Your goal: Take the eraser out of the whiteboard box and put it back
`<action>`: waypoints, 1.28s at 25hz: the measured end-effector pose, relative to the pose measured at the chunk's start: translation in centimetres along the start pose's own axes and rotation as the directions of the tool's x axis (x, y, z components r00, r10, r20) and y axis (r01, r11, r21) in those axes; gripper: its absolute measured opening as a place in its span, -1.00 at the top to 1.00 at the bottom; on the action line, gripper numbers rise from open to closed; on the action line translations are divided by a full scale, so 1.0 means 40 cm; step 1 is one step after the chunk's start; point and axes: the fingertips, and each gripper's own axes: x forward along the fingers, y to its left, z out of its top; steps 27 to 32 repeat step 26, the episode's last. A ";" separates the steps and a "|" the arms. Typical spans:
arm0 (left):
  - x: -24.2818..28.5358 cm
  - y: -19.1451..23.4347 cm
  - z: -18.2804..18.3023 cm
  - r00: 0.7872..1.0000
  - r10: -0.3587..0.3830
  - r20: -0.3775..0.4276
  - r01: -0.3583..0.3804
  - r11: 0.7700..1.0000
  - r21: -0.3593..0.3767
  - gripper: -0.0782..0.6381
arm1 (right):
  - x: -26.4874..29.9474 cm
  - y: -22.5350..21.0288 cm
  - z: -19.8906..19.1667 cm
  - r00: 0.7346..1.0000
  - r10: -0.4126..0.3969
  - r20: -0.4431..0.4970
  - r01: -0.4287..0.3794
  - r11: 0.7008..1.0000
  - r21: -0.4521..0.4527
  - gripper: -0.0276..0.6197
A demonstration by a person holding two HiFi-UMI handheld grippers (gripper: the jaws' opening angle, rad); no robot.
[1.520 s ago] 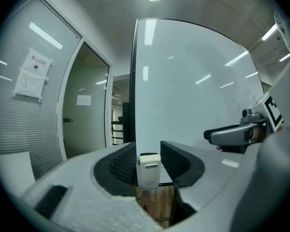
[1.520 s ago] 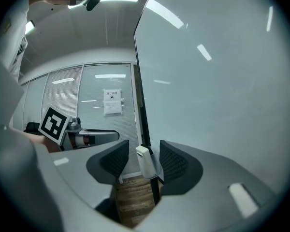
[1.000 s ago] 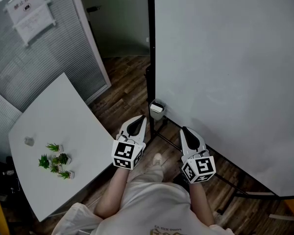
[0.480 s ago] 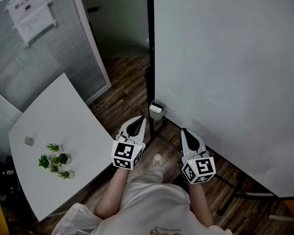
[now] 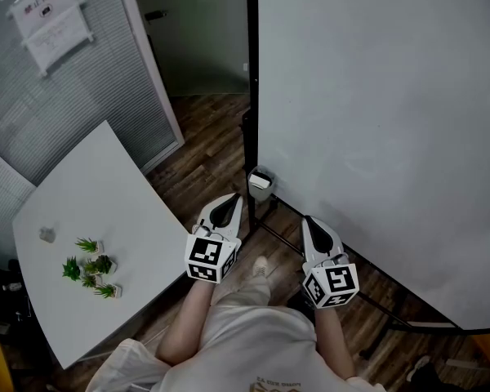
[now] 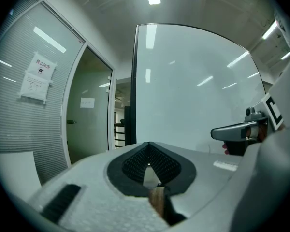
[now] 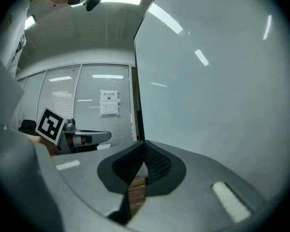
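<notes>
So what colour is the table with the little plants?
White. The table shows best in the head view.

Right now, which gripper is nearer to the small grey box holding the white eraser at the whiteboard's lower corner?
Left. The left gripper, jaws shut, points at the small grey box from just below-left of it. The right gripper, also shut, sits farther off, below-right of it.

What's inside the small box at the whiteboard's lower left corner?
What looks like the eraser, a white block, lies in the open top of the box. Anything beneath it, and the box's bottom, is covered.
</notes>
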 end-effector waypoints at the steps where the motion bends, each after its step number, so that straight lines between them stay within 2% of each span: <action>1: 0.000 0.001 0.001 1.000 0.000 0.000 0.000 1.000 0.000 0.81 | 0.001 0.000 -0.001 1.000 0.000 -0.003 0.000 1.000 -0.003 0.88; 32: 0.006 0.000 -0.001 1.000 -0.006 -0.003 0.006 1.000 0.015 0.80 | 0.007 -0.007 -0.008 1.000 -0.014 -0.001 0.014 1.000 -0.005 0.88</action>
